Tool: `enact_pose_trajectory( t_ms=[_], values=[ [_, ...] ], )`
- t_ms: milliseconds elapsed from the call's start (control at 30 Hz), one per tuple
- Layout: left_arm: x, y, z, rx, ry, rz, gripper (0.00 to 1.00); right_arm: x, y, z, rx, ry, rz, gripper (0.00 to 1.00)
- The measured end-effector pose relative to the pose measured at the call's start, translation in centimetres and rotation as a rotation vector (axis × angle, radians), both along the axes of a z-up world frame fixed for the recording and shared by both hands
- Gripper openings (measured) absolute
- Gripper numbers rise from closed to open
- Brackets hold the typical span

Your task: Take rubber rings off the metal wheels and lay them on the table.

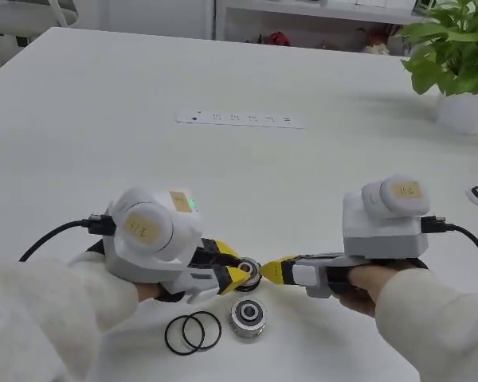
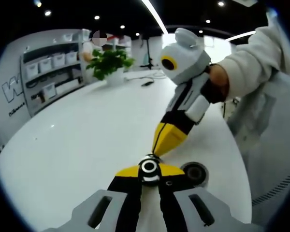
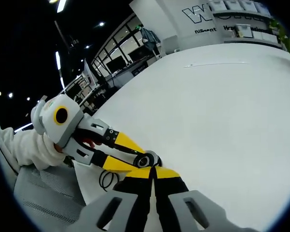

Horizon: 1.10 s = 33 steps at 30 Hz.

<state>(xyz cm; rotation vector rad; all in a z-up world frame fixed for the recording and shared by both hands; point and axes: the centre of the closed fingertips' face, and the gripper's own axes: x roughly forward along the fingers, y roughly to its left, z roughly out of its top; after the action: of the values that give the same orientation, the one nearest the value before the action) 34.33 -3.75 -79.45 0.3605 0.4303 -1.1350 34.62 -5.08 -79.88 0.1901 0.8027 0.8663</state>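
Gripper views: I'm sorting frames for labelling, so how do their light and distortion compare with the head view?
Head view: soft, even light, sharp, only faint shadows on the white table. Left gripper view: strong fisheye bend, glaring light strip overhead, wheel at the jaws sharp. Right gripper view: same bend, dark ceiling, table nearly washed out.

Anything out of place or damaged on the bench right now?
Nothing stands out. Two rubber rings lie flat and overlapping on the table beside a loose wheel; the left gripper holds a second wheel, with the right gripper at it.
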Motion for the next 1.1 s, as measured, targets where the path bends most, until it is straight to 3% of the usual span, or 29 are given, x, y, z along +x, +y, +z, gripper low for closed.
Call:
enact_pose_trajectory(
  t_ms=[233, 1100],
  values=[
    [-0.02, -0.03, 0.04, -0.002, -0.005, 0.006, 0.14, -0.03, 0.23, 0.23, 0.029, 0.025, -0.013, 0.00],
    [-0.05, -0.07, -0.01, -0.001, -0.006, 0.009, 0.14, -0.15, 0.73, 0.60, 0.036, 0.027, -0.002, 0.00]
  ],
)
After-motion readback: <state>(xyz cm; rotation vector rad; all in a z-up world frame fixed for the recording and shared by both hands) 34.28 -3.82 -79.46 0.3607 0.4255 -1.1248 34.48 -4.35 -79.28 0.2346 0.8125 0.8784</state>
